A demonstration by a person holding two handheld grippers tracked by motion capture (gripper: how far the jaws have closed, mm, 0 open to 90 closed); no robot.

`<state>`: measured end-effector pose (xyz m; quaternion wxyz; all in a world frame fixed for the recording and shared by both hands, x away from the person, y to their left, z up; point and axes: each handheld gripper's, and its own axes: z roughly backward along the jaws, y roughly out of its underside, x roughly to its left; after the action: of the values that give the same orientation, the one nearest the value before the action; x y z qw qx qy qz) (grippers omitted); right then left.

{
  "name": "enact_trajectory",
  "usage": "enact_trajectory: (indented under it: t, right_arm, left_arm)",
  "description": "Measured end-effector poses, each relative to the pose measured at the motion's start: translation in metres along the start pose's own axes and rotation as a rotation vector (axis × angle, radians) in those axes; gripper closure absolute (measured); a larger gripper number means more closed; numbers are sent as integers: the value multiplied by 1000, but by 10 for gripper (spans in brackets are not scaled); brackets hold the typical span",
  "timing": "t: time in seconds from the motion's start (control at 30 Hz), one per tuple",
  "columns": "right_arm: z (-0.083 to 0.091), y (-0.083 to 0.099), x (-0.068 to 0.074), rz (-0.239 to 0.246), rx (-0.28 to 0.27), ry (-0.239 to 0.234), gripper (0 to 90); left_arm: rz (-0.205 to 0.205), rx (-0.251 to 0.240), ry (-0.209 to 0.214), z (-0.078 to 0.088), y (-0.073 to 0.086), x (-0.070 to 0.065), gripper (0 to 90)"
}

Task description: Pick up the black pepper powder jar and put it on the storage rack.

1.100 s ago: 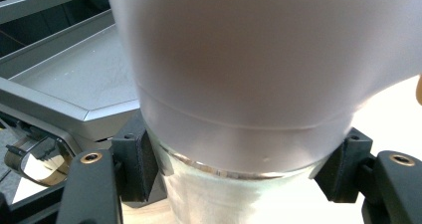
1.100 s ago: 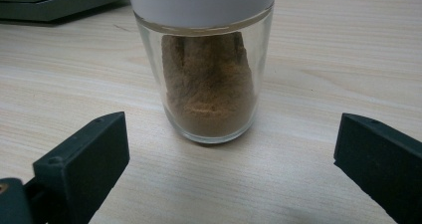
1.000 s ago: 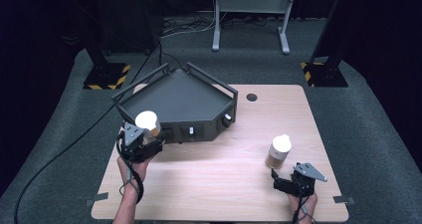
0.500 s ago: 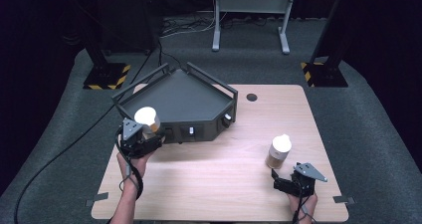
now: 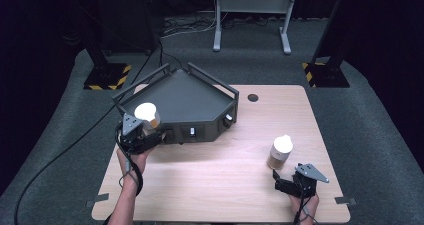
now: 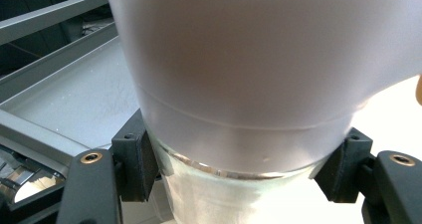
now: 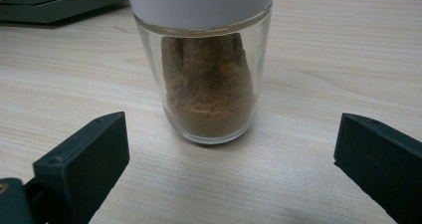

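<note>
A pale wooden table [image 5: 220,185] stood on grey carpet [image 5: 380,135]; at twelve o'clock, a metal stand [image 5: 250,20]; black drapes [image 5: 45,20] darkened the room.

Grey tray [image 5: 200,102] blocks the far left (bare table [image 5: 215,180] nearer)

A pale wood-grain rectangular table [image 5: 220,185] is seen; a dark grey angular metal tray [image 5: 185,102] and a white-capped glass jar of brown powder [image 5: 279,152] are set on it.
</note>
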<state>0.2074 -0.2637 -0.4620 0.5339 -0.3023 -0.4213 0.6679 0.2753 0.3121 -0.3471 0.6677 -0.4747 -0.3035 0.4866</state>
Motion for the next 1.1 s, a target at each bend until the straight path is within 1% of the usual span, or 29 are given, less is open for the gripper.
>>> enact_trajectory:
  t: [0.57, 1.1]
  right_arm:
    - [0, 0, 0, 1, -1, 0, 0]
    - [0, 0, 0, 0, 0, 0, 0]
  left_arm:
    - [14, 0, 6, -6, -10, 6, 309]
    - [1, 1, 7, -15, -25, 8, 309]
